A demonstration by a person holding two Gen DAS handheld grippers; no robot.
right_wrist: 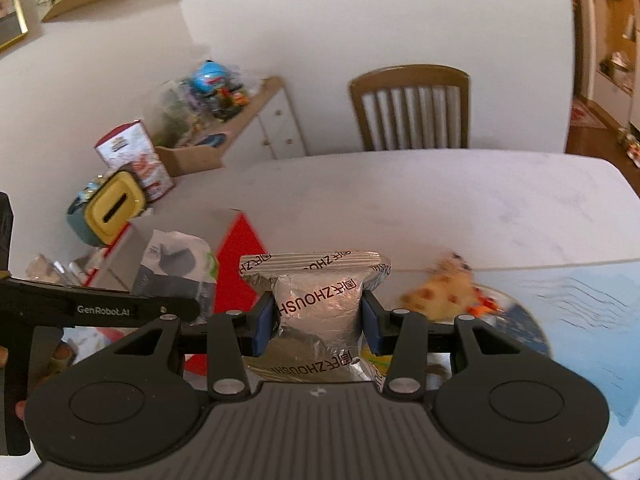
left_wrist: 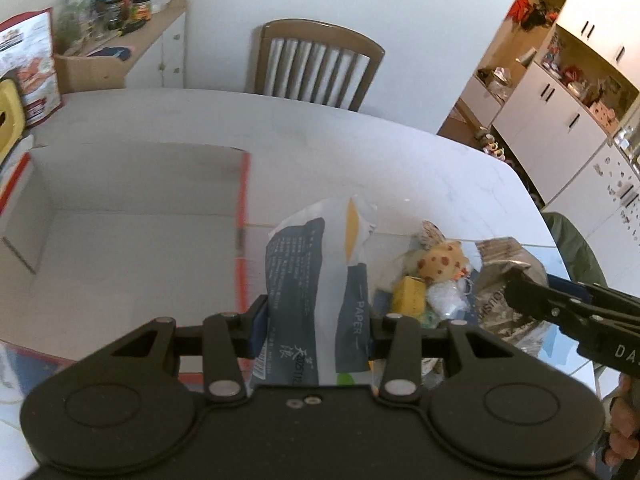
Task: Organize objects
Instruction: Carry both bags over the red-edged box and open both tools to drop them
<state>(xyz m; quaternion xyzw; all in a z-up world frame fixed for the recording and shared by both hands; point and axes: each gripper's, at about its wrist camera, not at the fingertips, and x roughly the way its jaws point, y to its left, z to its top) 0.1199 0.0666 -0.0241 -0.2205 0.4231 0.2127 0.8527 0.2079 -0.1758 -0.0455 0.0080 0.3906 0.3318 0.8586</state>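
My left gripper is shut on a white and dark-blue paper tissue pack, held just right of an open white box with red edges. My right gripper is shut on a silver foil pouch printed ZHOUSH, lifted above the table. In the left wrist view the right gripper grips that foil pouch at the right. In the right wrist view the tissue pack and the box's red flap are at the left. A yellow spotted plush toy lies among small items.
A white table carries a yellow block and a clear packet near the plush. A yellow-topped container and a printed carton stand at the left. A wooden chair is behind the table. A blue mat lies at the right.
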